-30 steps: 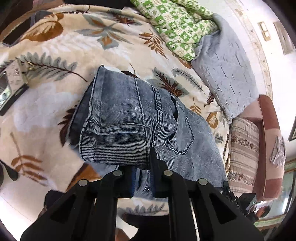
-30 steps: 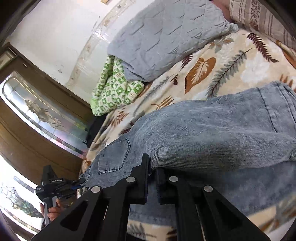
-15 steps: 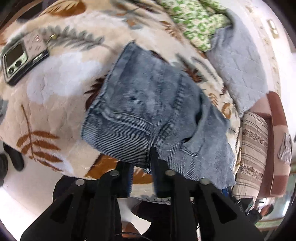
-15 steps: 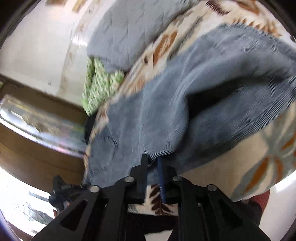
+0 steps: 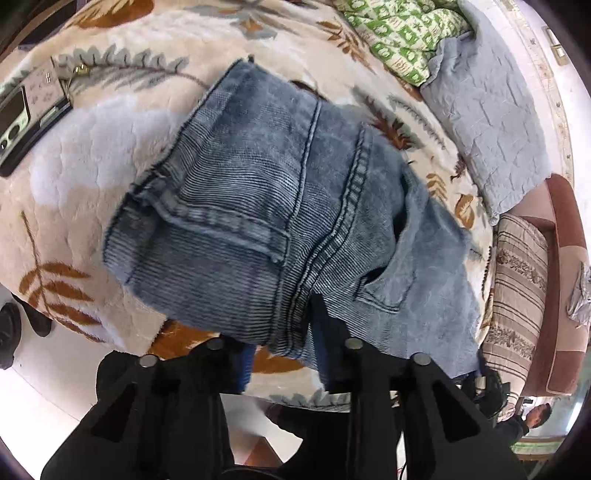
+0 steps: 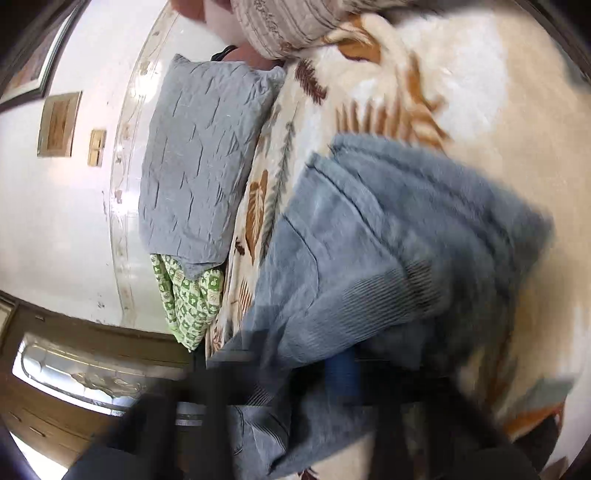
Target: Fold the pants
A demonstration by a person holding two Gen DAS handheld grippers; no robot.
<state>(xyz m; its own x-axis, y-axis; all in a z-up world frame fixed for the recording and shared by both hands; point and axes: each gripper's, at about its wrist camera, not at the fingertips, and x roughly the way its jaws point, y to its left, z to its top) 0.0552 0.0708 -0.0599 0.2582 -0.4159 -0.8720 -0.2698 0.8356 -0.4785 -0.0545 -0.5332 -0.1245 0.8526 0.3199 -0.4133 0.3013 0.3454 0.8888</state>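
Note:
Blue-grey jeans (image 5: 277, 203) lie folded on the leaf-print blanket (image 5: 92, 166), back pocket up, with the near edge reaching the bed's edge. My left gripper (image 5: 284, 343) points down at that edge. Its jaws stand a little apart, the thick seam fold hangs between them, and no pad plainly presses on it. The right wrist view is blurred. There the jeans (image 6: 388, 240) bunch over my right gripper (image 6: 341, 369), whose jaws have closed together on a fold of denim. Only a blue pad shows between the dark fingers.
A phone (image 5: 22, 122) lies on the blanket at far left. A green patterned quilt (image 5: 402, 33), a grey pillow (image 5: 491, 122) and a striped pillow (image 5: 517, 288) sit along the far side. White floor runs below the bed edge, where a person (image 5: 535, 415) is at lower right.
My left jaws parted slightly from a tight pinch and sank toward the bed edge. My right gripper rolled and swung across and down, opened, then closed again. The jeans settled flatter.

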